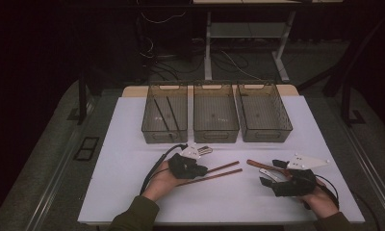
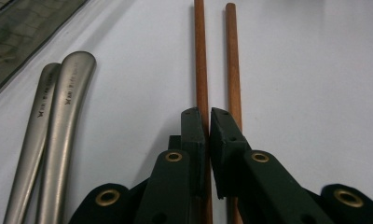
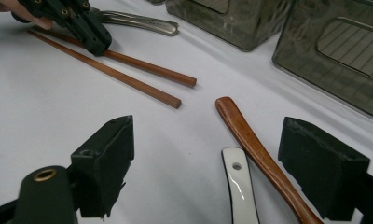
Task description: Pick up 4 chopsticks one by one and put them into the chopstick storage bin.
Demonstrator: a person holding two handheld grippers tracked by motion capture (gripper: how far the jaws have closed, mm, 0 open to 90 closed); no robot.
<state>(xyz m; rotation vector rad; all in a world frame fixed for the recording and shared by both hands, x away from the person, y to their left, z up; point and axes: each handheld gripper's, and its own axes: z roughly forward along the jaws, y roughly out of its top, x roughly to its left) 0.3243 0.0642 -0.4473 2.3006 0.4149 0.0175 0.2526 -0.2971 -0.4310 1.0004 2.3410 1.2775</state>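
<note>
- White tabletop (image 1: 133, 192) carries three mesh baskets (image 1: 216, 118) in a row at twelve o'clock, dark floor beyond.
- Left gripper (image 2: 208, 126), at eight o'clock, has its jaws nearly pressed together, pinching one of two brown chopsticks (image 2: 201, 60); these lie side by side at the table's middle.
- Two metal handles (image 2: 58, 121) lie just beside the chopsticks.
- Right gripper (image 3: 231, 172), at four o'clock, stands spread wide around a wooden handle (image 3: 250, 140) and a white handle (image 3: 238, 186).
</note>
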